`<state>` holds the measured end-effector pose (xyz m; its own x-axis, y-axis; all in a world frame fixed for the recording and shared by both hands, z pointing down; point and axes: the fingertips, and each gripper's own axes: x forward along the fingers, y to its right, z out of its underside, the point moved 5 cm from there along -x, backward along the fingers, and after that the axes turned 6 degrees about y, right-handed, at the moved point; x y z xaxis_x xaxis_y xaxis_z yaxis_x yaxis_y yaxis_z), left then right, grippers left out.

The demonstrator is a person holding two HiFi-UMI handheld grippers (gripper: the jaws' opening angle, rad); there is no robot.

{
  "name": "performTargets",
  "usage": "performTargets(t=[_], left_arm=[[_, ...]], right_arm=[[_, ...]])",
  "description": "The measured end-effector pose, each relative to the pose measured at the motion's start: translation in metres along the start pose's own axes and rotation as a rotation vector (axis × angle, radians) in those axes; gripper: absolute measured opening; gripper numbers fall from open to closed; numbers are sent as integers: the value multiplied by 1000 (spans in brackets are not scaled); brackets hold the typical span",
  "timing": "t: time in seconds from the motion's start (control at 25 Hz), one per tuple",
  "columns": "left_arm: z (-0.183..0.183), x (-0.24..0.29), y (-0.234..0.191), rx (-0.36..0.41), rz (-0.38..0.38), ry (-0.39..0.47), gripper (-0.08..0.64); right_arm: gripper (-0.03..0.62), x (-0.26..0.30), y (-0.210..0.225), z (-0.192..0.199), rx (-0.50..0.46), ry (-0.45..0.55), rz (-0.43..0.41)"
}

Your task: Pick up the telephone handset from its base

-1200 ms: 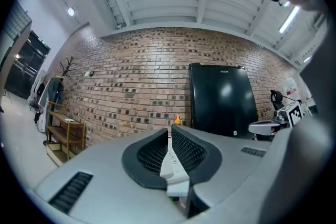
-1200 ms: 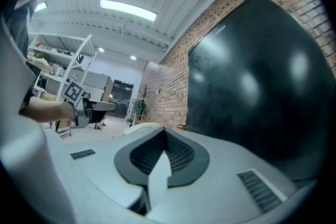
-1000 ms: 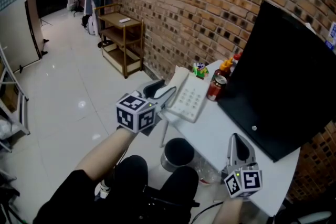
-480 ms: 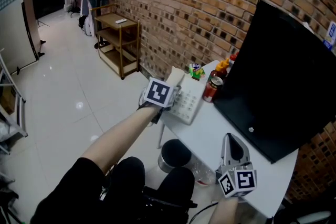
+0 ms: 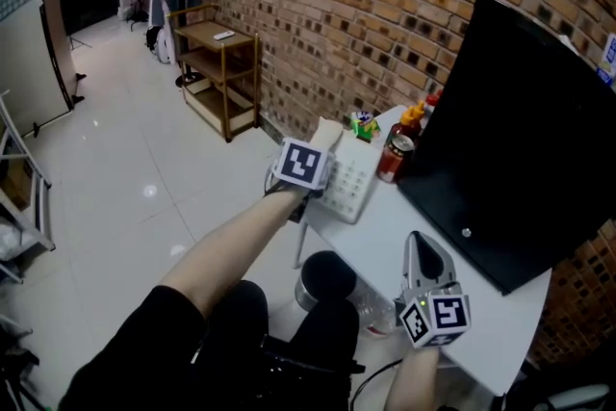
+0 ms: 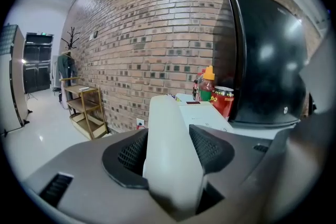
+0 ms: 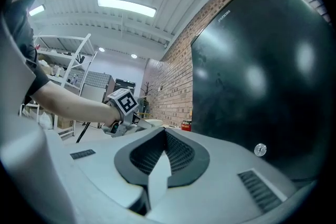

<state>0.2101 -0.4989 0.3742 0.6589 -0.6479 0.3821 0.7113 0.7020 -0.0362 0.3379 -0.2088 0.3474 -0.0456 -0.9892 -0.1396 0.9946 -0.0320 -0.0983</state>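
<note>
Closing left claw (image 6: 170, 150), now lowered onto handset (image 6: 167, 113)

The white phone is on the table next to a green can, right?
No, the can is red, not green; the left gripper view shows it. The white phone is on the table next to it.

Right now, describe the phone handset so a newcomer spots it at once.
Find the big black monitor on the white table; left of it, by the brick wall, sits a white keypad telephone base. The long white plastic handset lies along its left edge, the only thing there between the closing jaws of the left hand-held gripper.
</note>
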Motion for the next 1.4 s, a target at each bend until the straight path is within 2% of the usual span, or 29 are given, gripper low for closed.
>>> performTargets(t=[0.08, 0.2, 0.36, 0.48, 0.56, 0.84, 1.04, 1.12, 1.24, 1.4], left_arm=[[-4, -1, 1, -40, 16, 35, 229], [-12, -2, 11, -87, 108, 110, 222], [-15, -13, 8, -89, 114, 131, 221], [-24, -25, 0, -101, 116, 196, 221], [-33, -35, -2, -111, 145, 252, 220], [-45, -87, -5, -148, 378, 477, 219], [-42, -136, -7, -187, 567, 646, 219], [-38, -156, -7, -180, 645, 719, 219], [-29, -181, -14, -152, 706, 811, 219], [-20, -202, -24, -143, 778, 854, 219]], right_arm=[[8, 5, -2, 2, -2, -5, -10], [8, 7, -5, 1, -3, -15, -9], [8, 9, -5, -1, -3, -18, -1], [8, 12, -4, -1, -9, -22, -5], [8, 15, -3, -1, -15, -24, -8], [8, 11, -1, 1, -27, -21, -24], [8, 3, 3, -3, -19, -10, -6], [8, 1, 5, -5, -9, 9, -9], [8, -1, 6, -10, 5, 33, -23], [8, -6, 10, -10, 19, 36, -10]])
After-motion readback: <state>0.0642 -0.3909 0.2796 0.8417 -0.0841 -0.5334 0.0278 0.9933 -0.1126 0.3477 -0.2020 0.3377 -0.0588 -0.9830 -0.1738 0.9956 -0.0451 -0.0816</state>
